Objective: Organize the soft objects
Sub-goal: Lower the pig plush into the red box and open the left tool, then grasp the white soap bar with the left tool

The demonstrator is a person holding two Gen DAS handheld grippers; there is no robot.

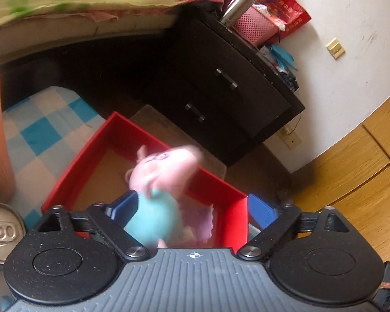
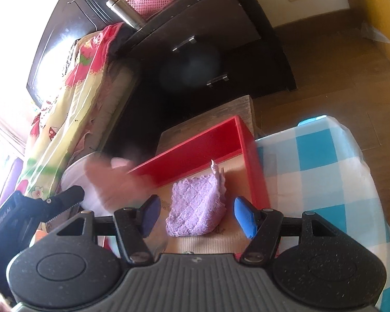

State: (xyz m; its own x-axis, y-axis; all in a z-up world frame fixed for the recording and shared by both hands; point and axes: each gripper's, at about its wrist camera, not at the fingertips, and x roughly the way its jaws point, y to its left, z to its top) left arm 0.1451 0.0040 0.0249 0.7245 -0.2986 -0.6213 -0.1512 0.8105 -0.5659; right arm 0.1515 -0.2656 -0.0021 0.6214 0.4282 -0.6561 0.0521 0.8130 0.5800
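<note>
Plush pig (image 1: 161,182) over red box (image 1: 218,182); checkered tablecloth (image 1: 46,127), dark nightstand (image 1: 231,85).

Strong daylight floods my right wrist view from the window (image 2: 2,52) on the left, blowing that side out to white glare. The dark cabinet (image 2: 200,52) carries a hazy smudge, like a mark on the lens. In my left wrist view the plush toy (image 1: 158,182) is smeared with motion blur, while the red box (image 1: 221,189) behind it reads sharper. Both views bend hard at the edges, and the space under the bed (image 1: 91,72) is deep shadow.
</note>
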